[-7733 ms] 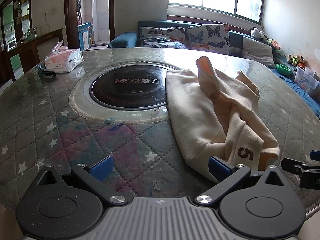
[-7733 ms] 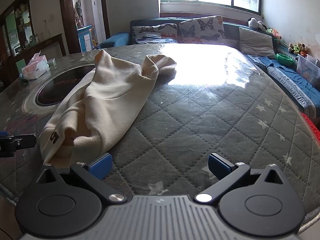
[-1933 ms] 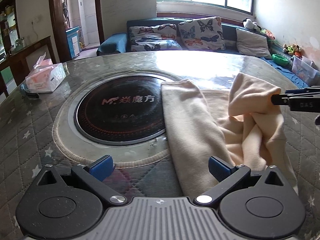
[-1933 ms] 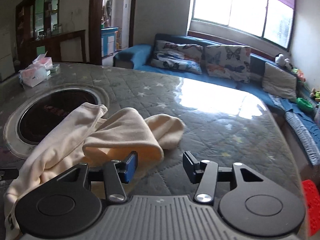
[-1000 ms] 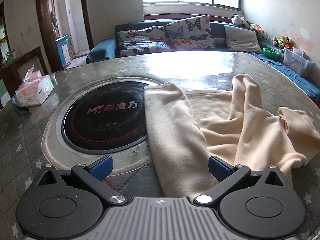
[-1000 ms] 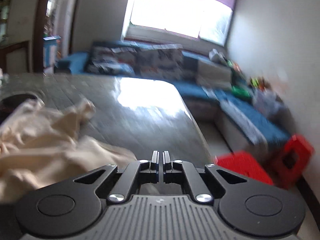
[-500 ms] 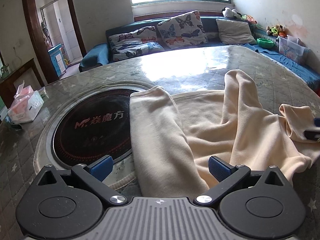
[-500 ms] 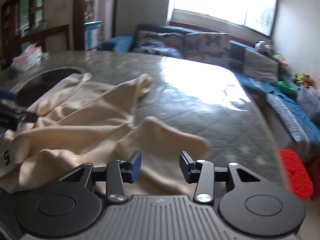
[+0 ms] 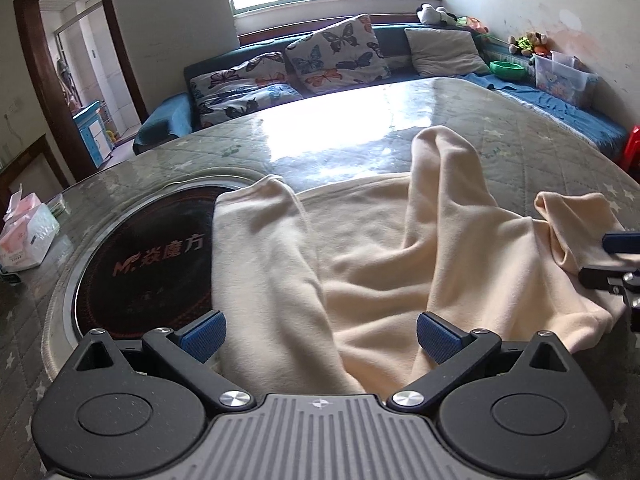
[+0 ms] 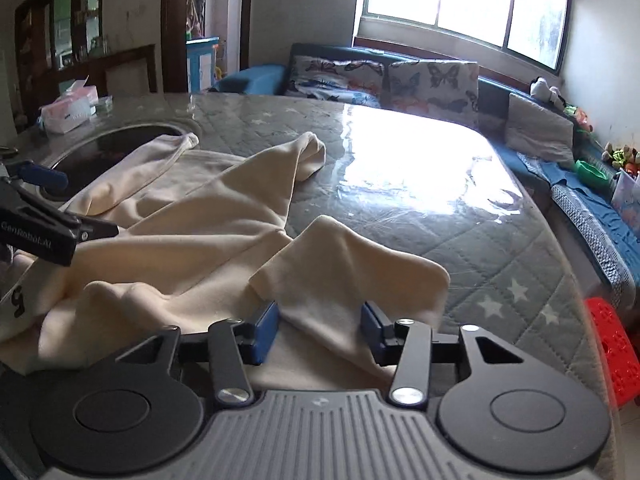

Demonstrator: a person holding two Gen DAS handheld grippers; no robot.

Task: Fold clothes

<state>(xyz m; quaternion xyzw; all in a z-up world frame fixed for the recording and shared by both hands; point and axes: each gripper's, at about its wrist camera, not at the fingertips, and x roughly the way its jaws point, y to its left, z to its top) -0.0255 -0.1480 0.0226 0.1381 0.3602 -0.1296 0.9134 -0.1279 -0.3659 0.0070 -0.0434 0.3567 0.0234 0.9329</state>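
Note:
A cream garment [image 9: 360, 248] lies crumpled on the round quilted table [image 9: 360, 140], partly over the black cooktop disc [image 9: 148, 256]. My left gripper [image 9: 320, 336] is open wide, low over the garment's near edge, with a long fold running between its fingers. In the right wrist view the garment [image 10: 192, 240] spreads to the left, and a loose flap of it lies between the blue pads of my right gripper [image 10: 320, 330], whose jaws are closing. The pads do not visibly press the cloth. Each gripper shows in the other's view: right gripper [image 9: 604, 260], left gripper [image 10: 76, 204].
A tissue box [image 9: 24, 240] stands at the table's far left edge. A blue sofa with butterfly cushions [image 9: 332, 56] runs behind the table under the window. A red stool [image 10: 612, 344] sits on the floor past the table's right edge.
The right gripper, shut and pointing off the table a second ago, has swung back, come down and opened around the garment's flap. The left gripper has shifted across over the garment.

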